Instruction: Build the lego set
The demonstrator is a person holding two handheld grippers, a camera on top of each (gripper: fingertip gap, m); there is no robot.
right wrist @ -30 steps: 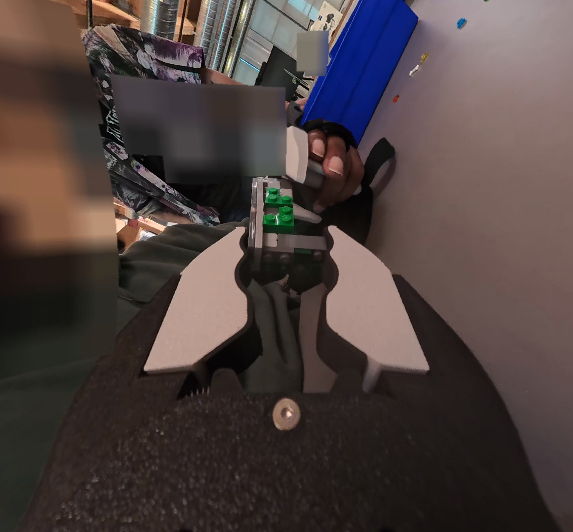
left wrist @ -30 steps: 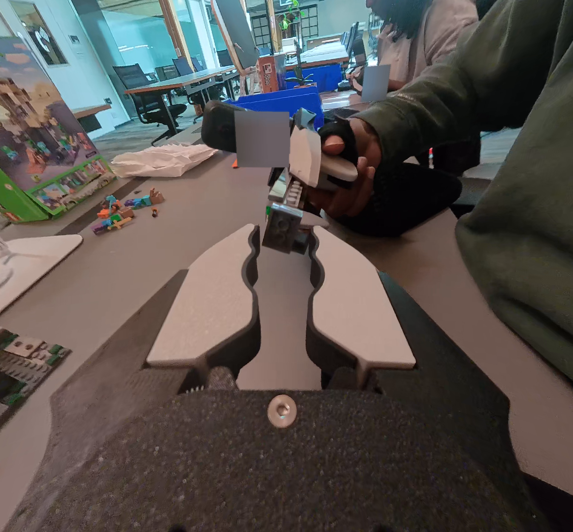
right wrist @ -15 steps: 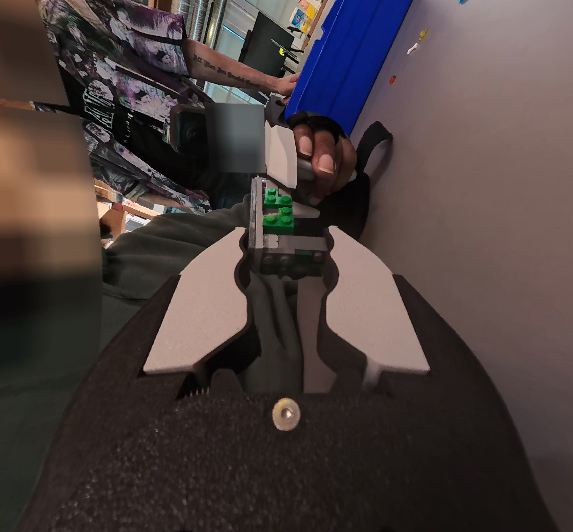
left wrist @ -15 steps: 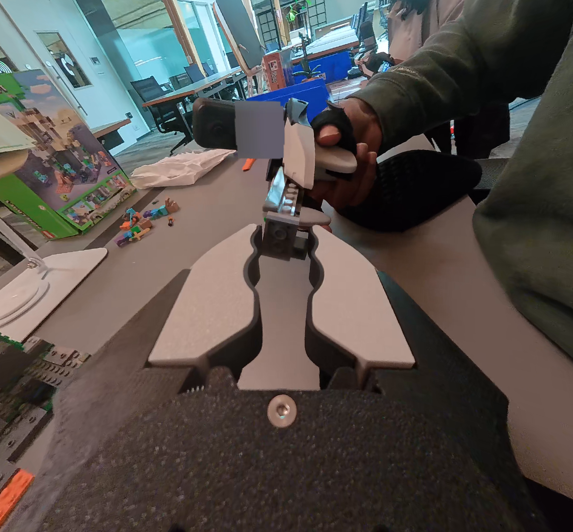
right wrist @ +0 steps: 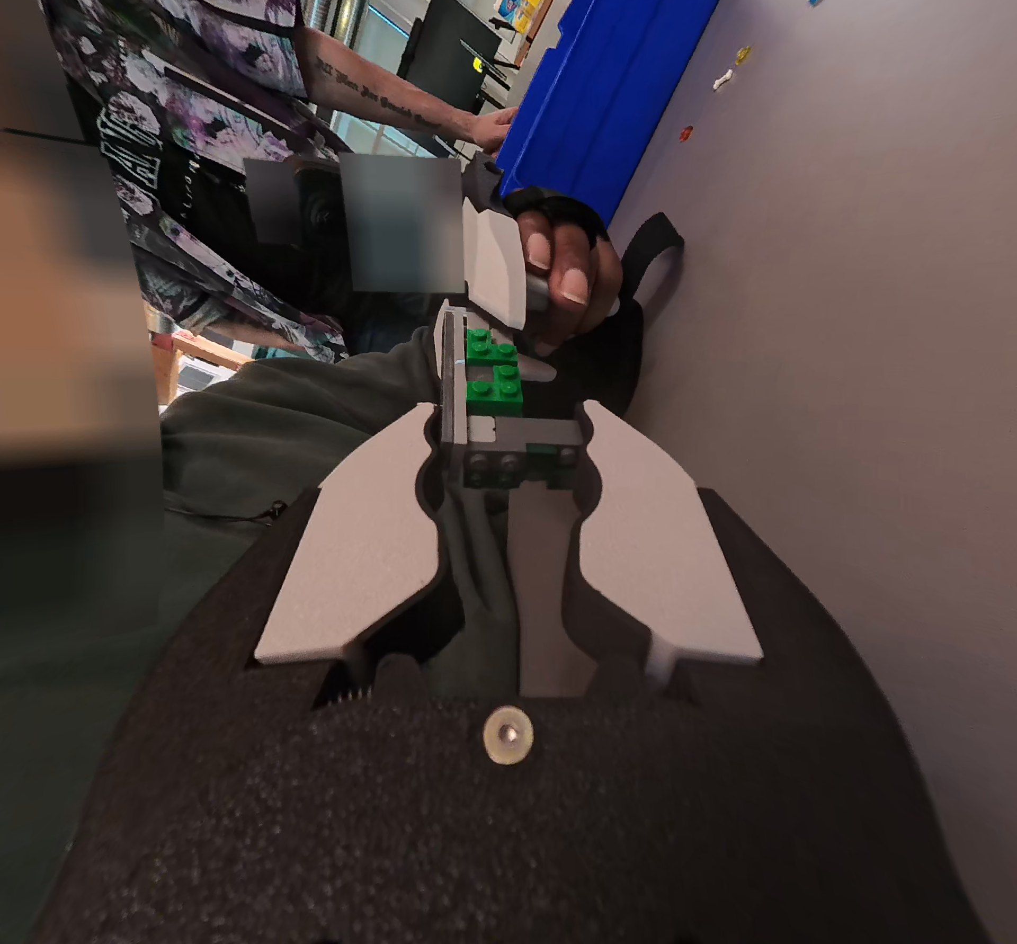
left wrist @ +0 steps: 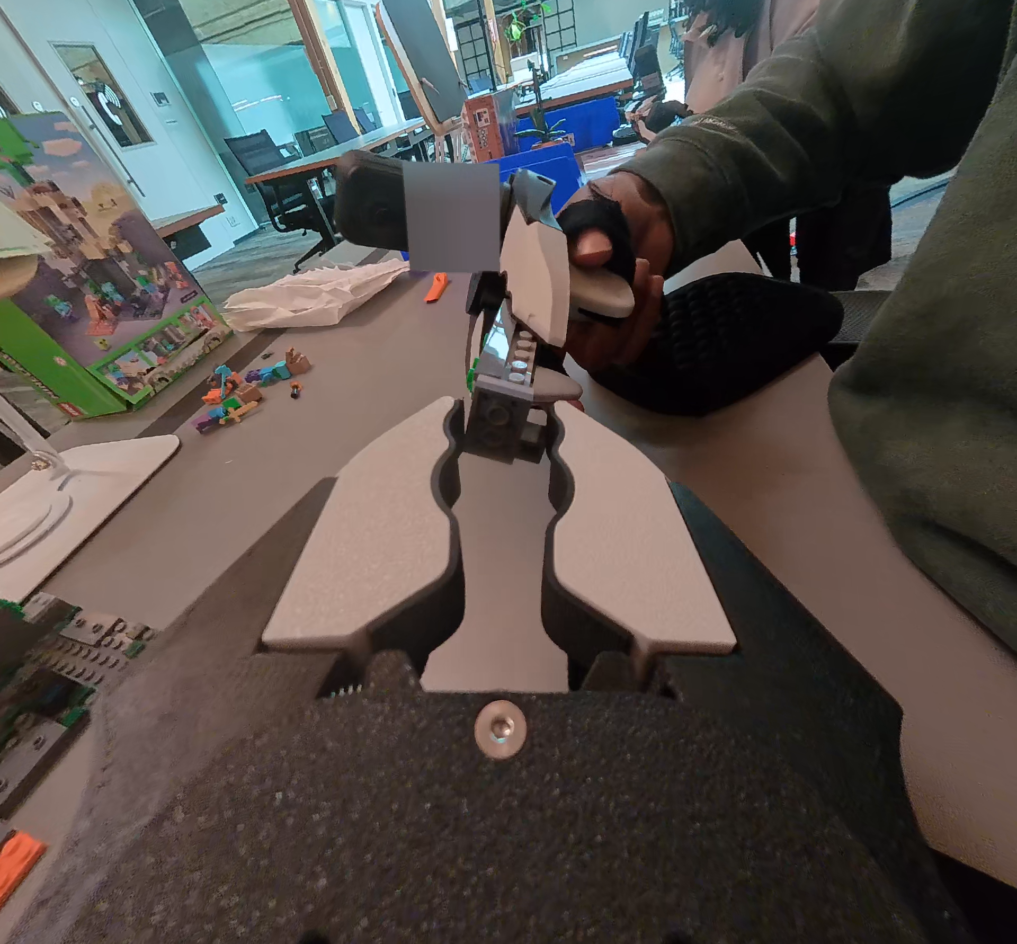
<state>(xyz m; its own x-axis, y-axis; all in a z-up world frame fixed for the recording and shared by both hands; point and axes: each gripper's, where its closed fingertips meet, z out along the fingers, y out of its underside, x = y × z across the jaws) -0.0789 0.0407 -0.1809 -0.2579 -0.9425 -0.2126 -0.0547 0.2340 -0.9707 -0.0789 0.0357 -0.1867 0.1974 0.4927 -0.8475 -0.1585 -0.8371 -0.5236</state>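
Your left gripper (left wrist: 503, 422) and right gripper (right wrist: 506, 436) are both clamped on the grey-and-green lego sub-assembly (right wrist: 495, 400), held above the table (left wrist: 330, 422). Its long plate runs straight ahead from each tip, so neither is nearer.

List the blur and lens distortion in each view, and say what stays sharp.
Left wrist view: fisheye bends the window frames; the grey lego assembly in the left hand-held gripper is sharp, while the lego box softens near the edge. Right wrist view: the picture is tilted, the green plates are crisp, and the table is smooth and slightly soft.
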